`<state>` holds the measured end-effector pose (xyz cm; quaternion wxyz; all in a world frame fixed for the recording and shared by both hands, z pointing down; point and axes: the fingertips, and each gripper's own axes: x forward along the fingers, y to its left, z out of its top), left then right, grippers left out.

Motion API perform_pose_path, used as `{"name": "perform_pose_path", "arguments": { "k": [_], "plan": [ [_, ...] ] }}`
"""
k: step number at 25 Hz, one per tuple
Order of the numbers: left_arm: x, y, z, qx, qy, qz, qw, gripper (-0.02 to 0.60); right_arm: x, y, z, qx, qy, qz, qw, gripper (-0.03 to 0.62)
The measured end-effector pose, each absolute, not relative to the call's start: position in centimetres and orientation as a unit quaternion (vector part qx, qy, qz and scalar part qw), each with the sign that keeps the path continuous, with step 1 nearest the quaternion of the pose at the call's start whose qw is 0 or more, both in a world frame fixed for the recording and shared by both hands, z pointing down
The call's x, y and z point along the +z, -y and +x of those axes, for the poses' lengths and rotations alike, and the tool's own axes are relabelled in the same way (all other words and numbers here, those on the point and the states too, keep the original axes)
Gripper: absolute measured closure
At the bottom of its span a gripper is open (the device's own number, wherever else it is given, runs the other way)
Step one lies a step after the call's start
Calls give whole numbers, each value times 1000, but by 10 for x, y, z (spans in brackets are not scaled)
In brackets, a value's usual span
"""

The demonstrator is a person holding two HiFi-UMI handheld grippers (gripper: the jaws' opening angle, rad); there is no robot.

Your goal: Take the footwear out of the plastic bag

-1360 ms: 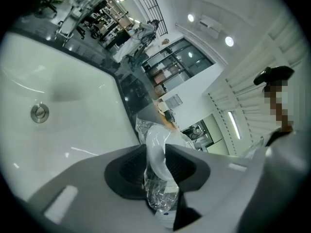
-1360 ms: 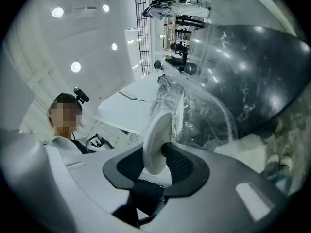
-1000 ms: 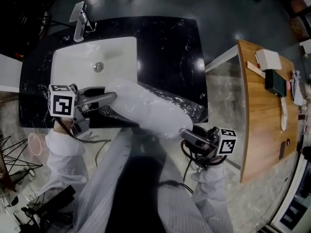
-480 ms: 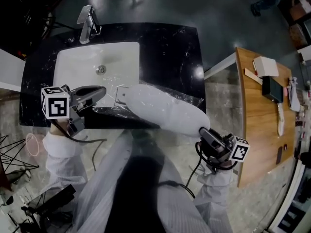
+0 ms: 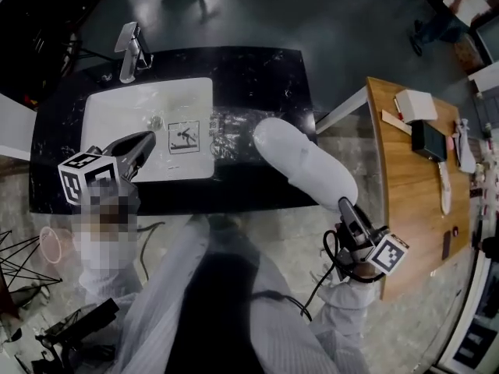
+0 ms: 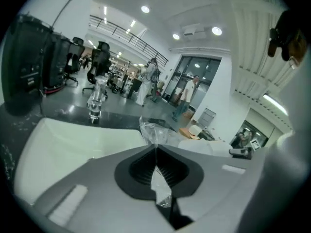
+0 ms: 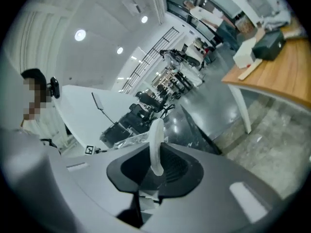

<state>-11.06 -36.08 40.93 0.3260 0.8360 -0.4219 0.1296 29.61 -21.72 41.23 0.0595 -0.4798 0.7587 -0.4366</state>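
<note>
My right gripper (image 5: 344,204) is shut on one end of a white soft shoe (image 5: 301,163), holding it in the air over the right end of the black counter (image 5: 261,72). In the right gripper view the shoe's thin white edge (image 7: 156,139) stands clamped between the jaws. The clear plastic bag (image 5: 222,128) with a printed label lies stretched over the white sink (image 5: 113,107), apart from the shoe. My left gripper (image 5: 147,139) is shut on the bag's left edge. The left gripper view shows the clear film (image 6: 156,133) pinched between the jaws.
A chrome faucet (image 5: 129,42) stands at the sink's back left. A wooden table (image 5: 405,185) to the right carries a white box (image 5: 415,103), a black case (image 5: 430,138) and small items. Grey floor lies beyond the counter. Cables hang by the person's legs.
The right gripper has drawn the white shoe rightward out of the bag. The left gripper has moved left with the bag, which now lies flat and empty over the sink.
</note>
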Motion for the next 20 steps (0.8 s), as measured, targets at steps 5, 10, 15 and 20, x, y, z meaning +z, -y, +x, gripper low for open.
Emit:
{"name": "perform_pose_path", "arguments": {
  "k": [5,10,15,20],
  "plan": [
    [390,382,-97,87,527,807,253,580,385,238,306,-335,-733,-590,37,526],
    [387,383,-63,82,570,792,202,580,371,265,280,-251,-732,-634,4,526],
    [378,372,-34,82,576,799,154,580,365,284,247,-211,-742,-636,-9,526],
    [377,366,-24,79,567,805,156,580,360,287,229,-188,-750,-634,-15,528]
  ]
}}
